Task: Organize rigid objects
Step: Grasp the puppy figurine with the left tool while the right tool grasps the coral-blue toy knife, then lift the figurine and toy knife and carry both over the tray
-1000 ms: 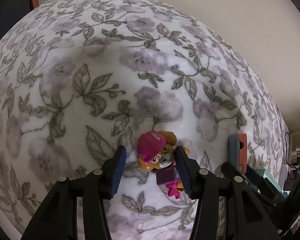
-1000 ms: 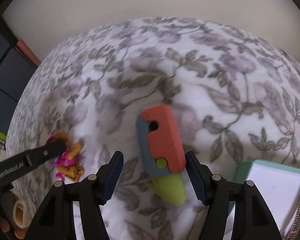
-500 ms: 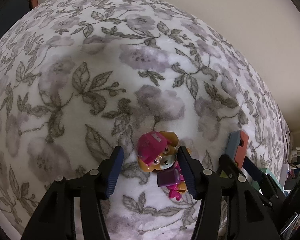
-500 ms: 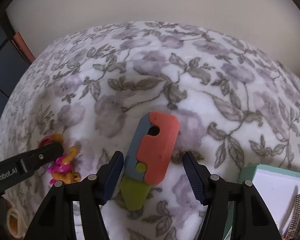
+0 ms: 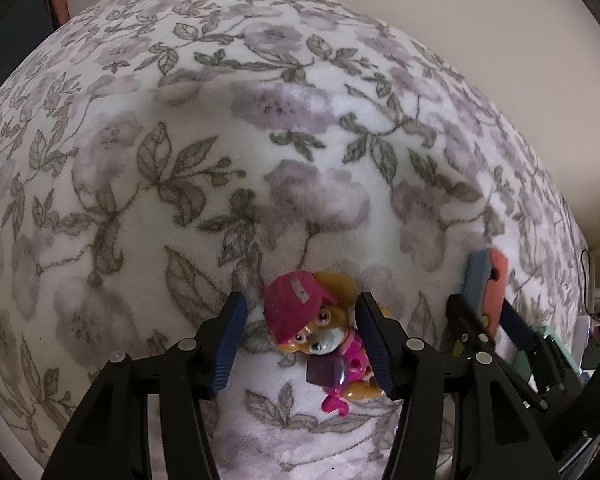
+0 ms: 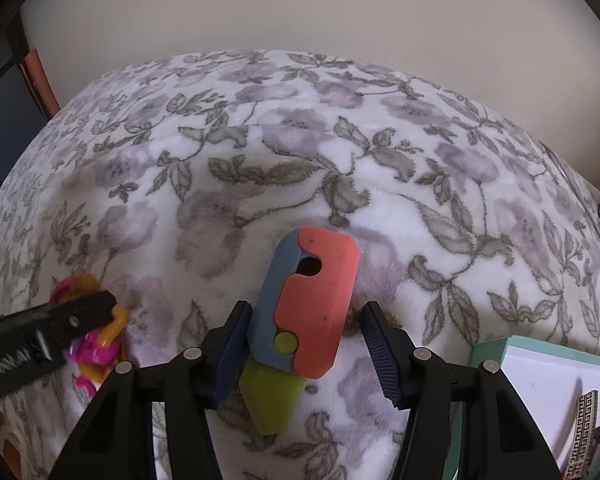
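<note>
Because it lies on a soft floral fleece blanket [image 5: 204,152], the small hard-plastic puppy figure in a pink cap [image 5: 320,332] looks light and lumpy, best pinched across its body; the left tool [image 5: 300,344], pointing steeply down, straddles it with jaws open. Rightward, the smooth, stiff coral, grey-blue and lime plastic toy knife [image 6: 300,316] sits between the right tool's [image 6: 306,354] closing jaws, the left pad touching its handle, the right pad apart.

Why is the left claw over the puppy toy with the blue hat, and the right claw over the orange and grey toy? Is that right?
Almost. The puppy toy between the left claw's fingers wears a pink hat, not a blue one; the left wrist view shows it. The right claw is indeed over the orange and grey toy.
</note>
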A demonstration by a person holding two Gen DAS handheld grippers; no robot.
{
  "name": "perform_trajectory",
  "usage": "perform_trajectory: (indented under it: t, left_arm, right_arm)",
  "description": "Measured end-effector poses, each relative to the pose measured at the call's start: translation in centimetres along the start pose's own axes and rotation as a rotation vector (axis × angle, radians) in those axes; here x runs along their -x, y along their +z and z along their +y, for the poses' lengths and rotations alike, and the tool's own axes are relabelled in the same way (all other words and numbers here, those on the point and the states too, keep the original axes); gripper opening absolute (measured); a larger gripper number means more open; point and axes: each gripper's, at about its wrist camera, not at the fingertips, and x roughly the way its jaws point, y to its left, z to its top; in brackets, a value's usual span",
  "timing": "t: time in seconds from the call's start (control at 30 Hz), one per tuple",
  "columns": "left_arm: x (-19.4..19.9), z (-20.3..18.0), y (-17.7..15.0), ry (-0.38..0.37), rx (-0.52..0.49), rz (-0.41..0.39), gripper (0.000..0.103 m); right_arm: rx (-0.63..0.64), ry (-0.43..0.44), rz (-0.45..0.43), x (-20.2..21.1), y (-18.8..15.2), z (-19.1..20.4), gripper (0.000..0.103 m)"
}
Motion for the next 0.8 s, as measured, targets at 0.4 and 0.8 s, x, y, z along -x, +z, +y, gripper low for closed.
perform_trajectory:
  t: [0.4,0.8]
  left_arm:
    - [0.1,-0.3,0.2,-0.019,-0.023,-0.010,0.044]
    - [1.4,-0.6,0.2,-0.050,-0.034,-0.041,0.044]
  right_arm:
    - [0.005,0.004,-0.004,0.2,-0.1,-0.1,0.049]
    - [-0.015,0.012,-0.013,1.0,-0.1,-0.6,0.049]
